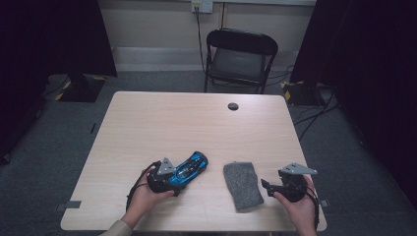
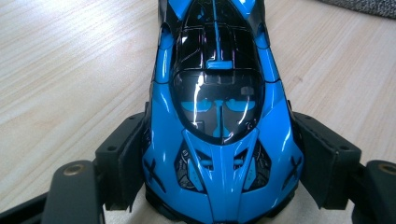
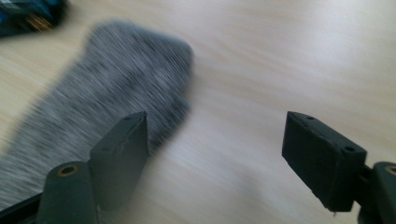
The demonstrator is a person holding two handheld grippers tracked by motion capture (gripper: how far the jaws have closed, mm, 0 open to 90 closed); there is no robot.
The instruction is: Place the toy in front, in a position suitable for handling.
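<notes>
Left tool [image 1: 169,181]: jaws set wide and closed on the car [image 1: 189,168], one pad against each flank at the end nearest the hand, as the left gripper view shows; the car [image 2: 219,116] fills the gap between the pads. Its long axis runs straight away from this tool, in line with the jaws, and in the high view it slants up and to the right across the tabletop [image 1: 187,118]. Whether its wheels rest on the tabletop or are lifted cannot be told. The left hand [image 1: 142,196] grips the tool from behind, forearm coming in low, tool about level.

Right tool [image 1: 268,188]: jaws wide apart, nothing between them. The cloth [image 1: 242,185] lies flat just beyond its tips, towards the left tool, long axis running roughly away from the person. In the right gripper view the cloth [image 3: 107,102] sits ahead and left of the jaws, blurred. The right hand [image 1: 297,199] is plainly the nearer one to the cloth.

Judgement: the car is secured; taking the cloth falls to the right tool, which must travel short and leftward.
</notes>
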